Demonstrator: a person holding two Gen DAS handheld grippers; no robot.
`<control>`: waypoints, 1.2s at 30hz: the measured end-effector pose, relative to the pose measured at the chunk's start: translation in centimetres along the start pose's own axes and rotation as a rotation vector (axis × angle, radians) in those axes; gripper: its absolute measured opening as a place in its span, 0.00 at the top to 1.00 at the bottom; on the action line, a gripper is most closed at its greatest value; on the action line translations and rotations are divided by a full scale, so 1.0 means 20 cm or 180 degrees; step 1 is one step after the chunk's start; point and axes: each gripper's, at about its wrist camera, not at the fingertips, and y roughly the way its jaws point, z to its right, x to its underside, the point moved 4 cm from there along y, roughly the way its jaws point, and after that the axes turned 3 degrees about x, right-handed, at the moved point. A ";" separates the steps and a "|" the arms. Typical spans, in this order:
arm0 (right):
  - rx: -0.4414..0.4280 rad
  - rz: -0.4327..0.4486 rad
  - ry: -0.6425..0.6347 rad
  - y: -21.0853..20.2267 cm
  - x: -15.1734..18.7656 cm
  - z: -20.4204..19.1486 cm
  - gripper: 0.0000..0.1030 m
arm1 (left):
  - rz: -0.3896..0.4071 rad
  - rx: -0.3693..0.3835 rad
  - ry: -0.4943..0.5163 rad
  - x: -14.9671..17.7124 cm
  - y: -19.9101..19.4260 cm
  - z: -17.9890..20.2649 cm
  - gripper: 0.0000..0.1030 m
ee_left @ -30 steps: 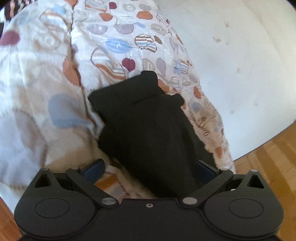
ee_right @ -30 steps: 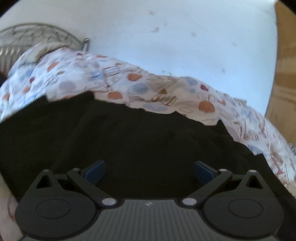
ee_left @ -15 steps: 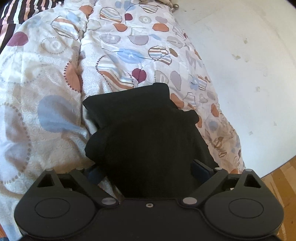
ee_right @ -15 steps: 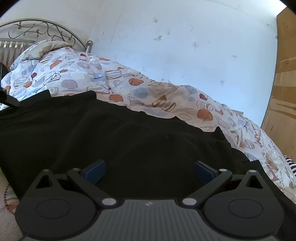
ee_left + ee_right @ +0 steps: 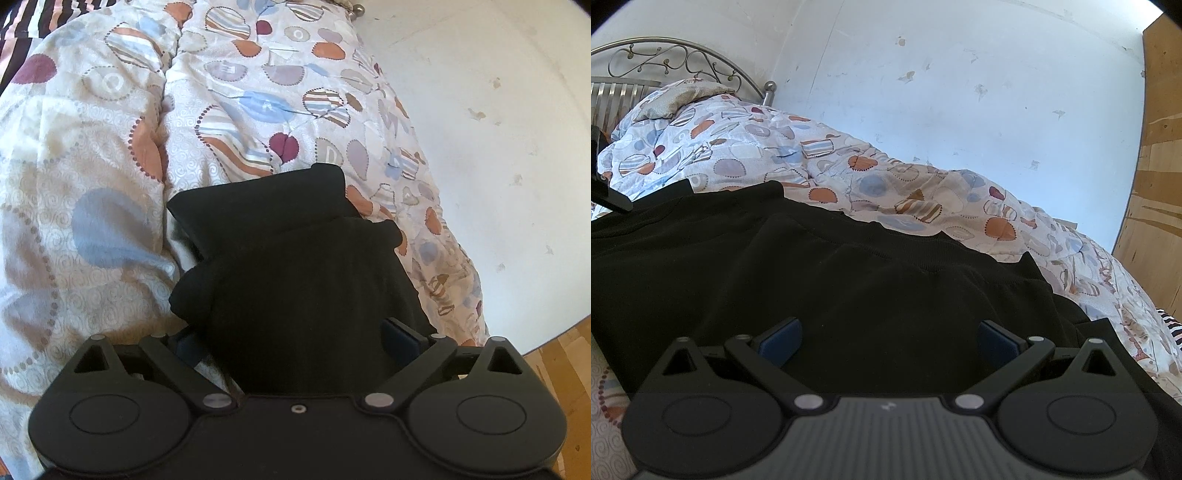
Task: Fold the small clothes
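A black garment [image 5: 295, 266] lies bunched and partly folded on a patterned quilt [image 5: 110, 155]. It also fills the lower half of the right wrist view [image 5: 849, 288], spread flat with a ribbed hem along its far edge. My left gripper [image 5: 295, 338] is open, its jaws wide apart on either side of the near end of the garment; the left blue pad is partly hidden by cloth. My right gripper [image 5: 890, 338] is open over the garment, both blue pads [image 5: 781, 338] showing, with nothing between them.
A white wall [image 5: 498, 166] runs along the right side of the bed. A metal headboard [image 5: 683, 62] stands at the far end. Wood floor [image 5: 561, 369] shows at the lower right. A striped cloth [image 5: 22, 26] lies at the far left corner.
The left gripper has drawn back and up, so the garment's near end now bunches between its open jaws. The right view has tilted up to show the headboard.
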 end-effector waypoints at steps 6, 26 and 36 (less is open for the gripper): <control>-0.0002 0.0001 0.0000 0.00 0.00 0.00 0.00 | 0.0131 -0.0197 -0.0043 -0.02 0.00 -0.03 0.46; 0.0093 -0.0169 0.0664 -0.41 0.02 0.63 0.00 | 0.0419 -0.0485 0.1485 -0.04 -0.02 0.47 0.89; 0.0532 -0.0151 0.1040 -0.69 0.20 1.09 0.00 | 0.0098 0.0437 0.3000 0.30 0.07 1.23 0.90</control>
